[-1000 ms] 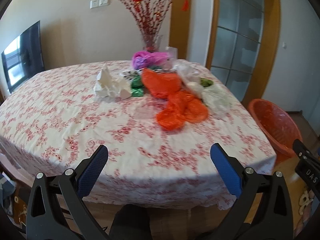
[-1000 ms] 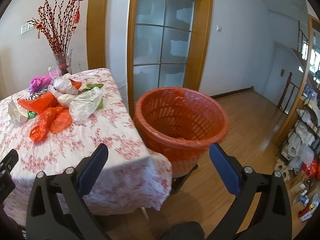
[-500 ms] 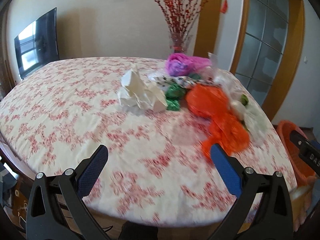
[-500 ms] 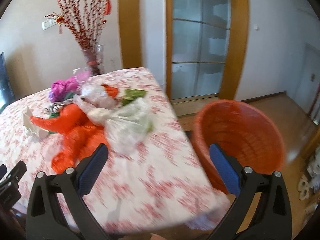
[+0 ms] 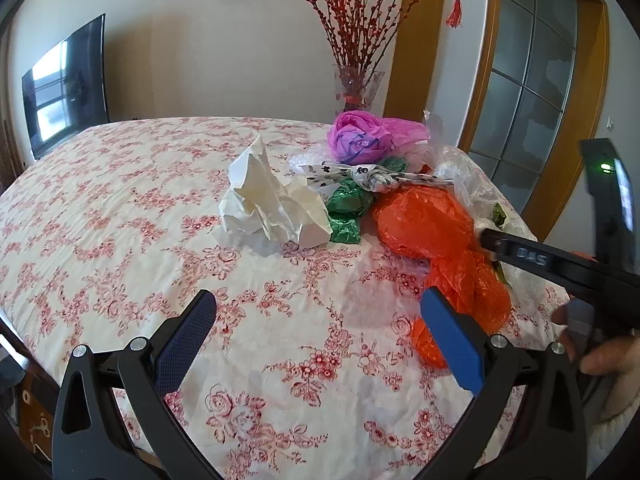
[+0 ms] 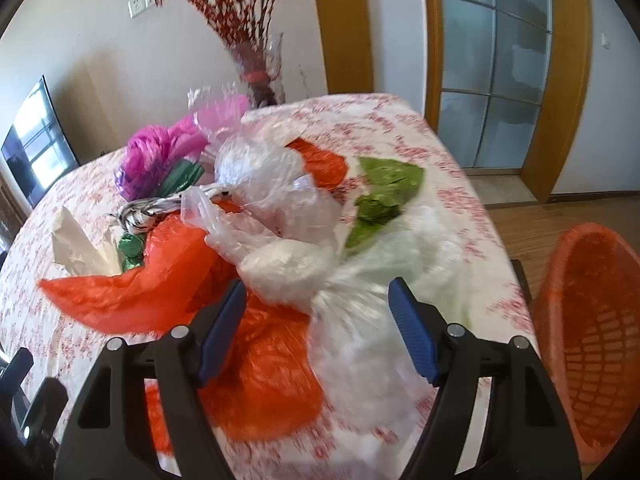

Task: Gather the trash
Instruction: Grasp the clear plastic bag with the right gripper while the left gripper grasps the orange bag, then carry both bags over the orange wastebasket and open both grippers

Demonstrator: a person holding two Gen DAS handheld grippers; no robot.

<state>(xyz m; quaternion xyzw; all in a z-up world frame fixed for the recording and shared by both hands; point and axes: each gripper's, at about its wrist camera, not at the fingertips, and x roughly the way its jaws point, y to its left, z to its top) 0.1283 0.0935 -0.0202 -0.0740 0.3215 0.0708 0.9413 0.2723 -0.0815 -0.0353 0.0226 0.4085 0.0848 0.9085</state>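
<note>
Hovering wide-open and empty, right gripper point(image 6: 314, 306) over white bag point(image 6: 360, 320), left gripper point(image 5: 320, 320) above tablecloth point(image 5: 120, 220).

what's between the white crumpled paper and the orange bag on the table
In the left wrist view, a crumpled green foil wrapper lies between the white paper and the orange bag.

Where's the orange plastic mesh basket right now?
In the right wrist view, the orange plastic mesh basket sits at the far right, on the wooden floor just off the floral-clothed table's right edge, beside the open right gripper.
</note>
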